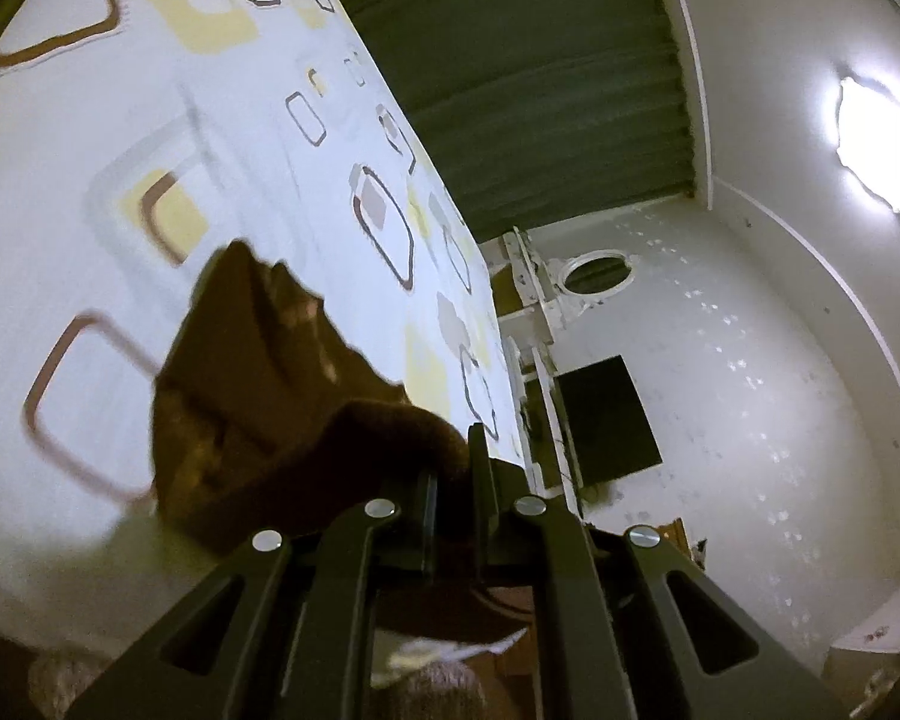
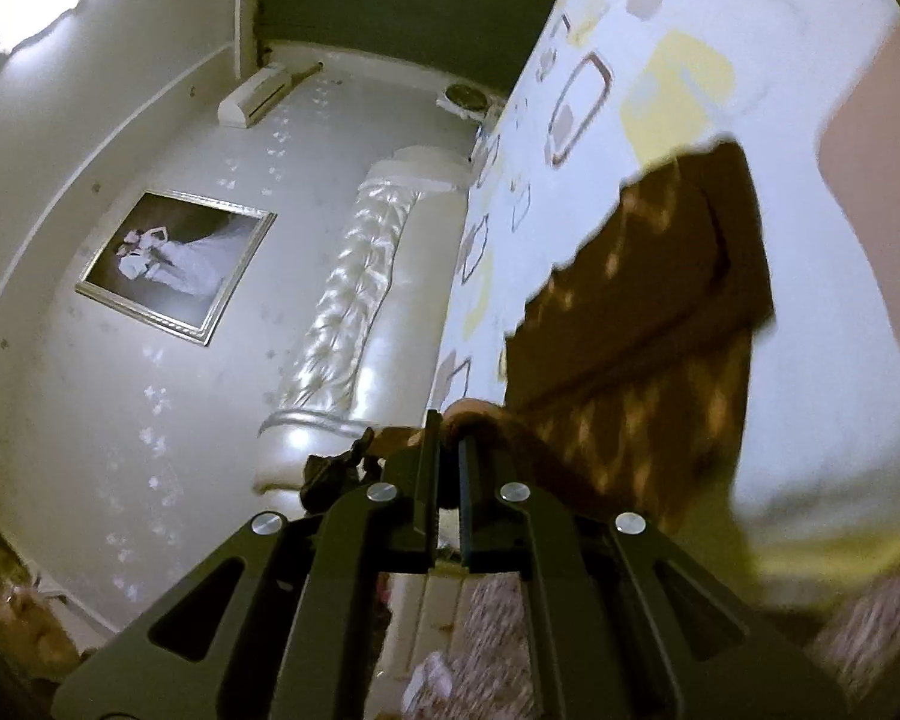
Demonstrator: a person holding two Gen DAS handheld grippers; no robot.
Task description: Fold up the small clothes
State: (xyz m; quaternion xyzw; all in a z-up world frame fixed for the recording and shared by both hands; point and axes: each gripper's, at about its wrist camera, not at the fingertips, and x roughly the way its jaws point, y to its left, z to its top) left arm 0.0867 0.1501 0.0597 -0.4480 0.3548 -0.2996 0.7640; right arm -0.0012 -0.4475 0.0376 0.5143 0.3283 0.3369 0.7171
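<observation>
A small brown patterned garment [image 1: 252, 384] hangs over the bed's white sheet with square prints [image 1: 150, 120]. My left gripper [image 1: 455, 450] is shut on one thick brown edge of it, and the cloth drapes to the left of the fingers. In the right wrist view the same garment [image 2: 648, 312] spreads to the right, lifted off the sheet [image 2: 690, 60]. My right gripper [image 2: 447, 438] is shut on another edge of it, with cloth bunched at the fingertips. Both views are tilted steeply.
A dark green curtain [image 1: 522, 78] hangs beyond the bed. A white tufted headboard [image 2: 360, 276] and a framed photo [image 2: 177, 261] are on the wall. A ceiling lamp [image 1: 876, 138] glares. A patterned carpet [image 2: 498, 648] lies below.
</observation>
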